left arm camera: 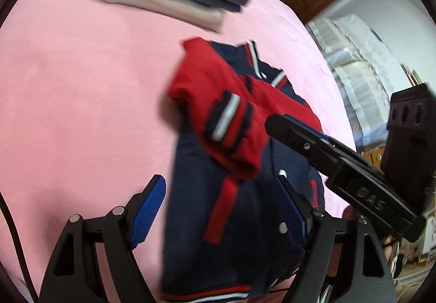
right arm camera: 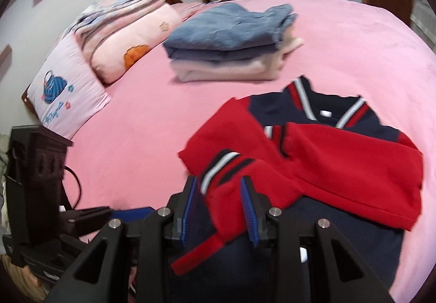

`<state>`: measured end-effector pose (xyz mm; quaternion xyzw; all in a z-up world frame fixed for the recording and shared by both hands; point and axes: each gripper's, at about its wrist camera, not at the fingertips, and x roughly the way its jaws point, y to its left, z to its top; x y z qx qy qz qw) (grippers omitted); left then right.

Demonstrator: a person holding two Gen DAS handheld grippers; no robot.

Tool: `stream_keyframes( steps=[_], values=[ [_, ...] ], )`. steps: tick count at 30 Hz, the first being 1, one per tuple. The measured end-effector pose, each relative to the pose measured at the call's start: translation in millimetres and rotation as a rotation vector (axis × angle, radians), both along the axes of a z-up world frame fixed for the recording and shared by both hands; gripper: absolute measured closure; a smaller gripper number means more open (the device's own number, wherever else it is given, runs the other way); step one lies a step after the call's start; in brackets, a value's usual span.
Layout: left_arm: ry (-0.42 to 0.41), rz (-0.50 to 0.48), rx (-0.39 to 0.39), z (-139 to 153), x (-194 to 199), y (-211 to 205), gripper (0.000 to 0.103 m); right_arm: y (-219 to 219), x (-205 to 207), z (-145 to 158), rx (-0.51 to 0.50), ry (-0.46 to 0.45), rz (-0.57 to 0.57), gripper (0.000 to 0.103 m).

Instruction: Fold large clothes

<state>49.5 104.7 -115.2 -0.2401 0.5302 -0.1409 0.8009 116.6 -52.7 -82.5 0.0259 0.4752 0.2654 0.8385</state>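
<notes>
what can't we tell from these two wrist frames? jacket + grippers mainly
- Jacket hem: left wrist view, cut off by the bottom edge and the left gripper.
- Right gripper grip: right wrist view, red sleeve lies between the pads; motion blur hides whether they press it.
- Jacket front under the crossed sleeves: covered in both views.
- Folded stack: blurred, item count unclear.

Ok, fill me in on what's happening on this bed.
A person with a handheld gripper in each hand is folding a navy and red jacket on the pink bed. Both red sleeves are already crossed over its front. The left gripper is open over the jacket's lower part; the right gripper straddles a sleeve cuff, grip unclear. A stack of folded clothes sits further back.
</notes>
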Motion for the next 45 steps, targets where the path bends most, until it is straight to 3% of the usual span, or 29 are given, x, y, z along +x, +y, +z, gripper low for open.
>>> stream_keyframes(
  steps=[5,9,12,21,23,24,26,29,32,36,38,41,45],
  values=[
    [0.000,0.076,0.013,3.4,-16.3,37.2,0.024,15.8,2.3,-13.0,-0.028,0.019,0.024,0.070],
    [0.011,0.116,-0.011,-0.1,-19.6,53.3,0.024,29.6,0.1,-20.3,-0.116,-0.020,0.051,0.070],
    [0.023,0.131,-0.033,-4.5,-20.2,58.4,0.024,39.8,-2.2,-32.1,-0.213,-0.039,0.082,0.061],
    [0.047,0.133,-0.064,-13.7,-19.3,57.7,0.024,50.6,-18.2,-52.1,-0.378,-0.094,0.196,0.053],
    [0.054,0.142,-0.076,-15.6,-18.7,60.1,0.024,53.0,-20.8,-53.0,-0.402,-0.113,0.210,0.058],
    [0.055,0.146,-0.078,-16.3,-18.9,61.3,0.024,53.9,-20.4,-53.6,-0.429,-0.129,0.207,0.073],
    [0.054,0.152,-0.079,-15.9,-18.0,62.7,0.024,53.0,-20.0,-52.0,-0.459,-0.141,0.196,0.077],
    [0.047,0.150,-0.074,-13.6,-16.9,62.3,0.024,41.7,-15.3,-33.3,-0.401,-0.141,0.158,0.084],
    [0.033,0.140,-0.070,-9.2,-13.5,56.8,0.024,22.9,-10.0,3.4,-0.342,-0.210,0.087,0.084],
    [0.023,0.110,-0.079,-5.5,-7.3,42.4,0.024,-24.1,-0.6,56.7,-0.191,-0.324,-0.065,0.082],
    [0.023,0.086,-0.077,-5.3,-3.4,32.6,0.024,-48.3,6.1,61.3,-0.160,-0.347,-0.151,0.078],
    [0.028,0.048,-0.064,-7.0,1.1,18.0,0.024,-94.3,21.0,33.5,-0.130,-0.225,-0.281,0.068],
    [0.030,0.011,-0.038,-8.4,7.4,5.1,0.024,-147.8,25.6,-24.4,-0.110,0.031,-0.398,0.068]
  ],
)
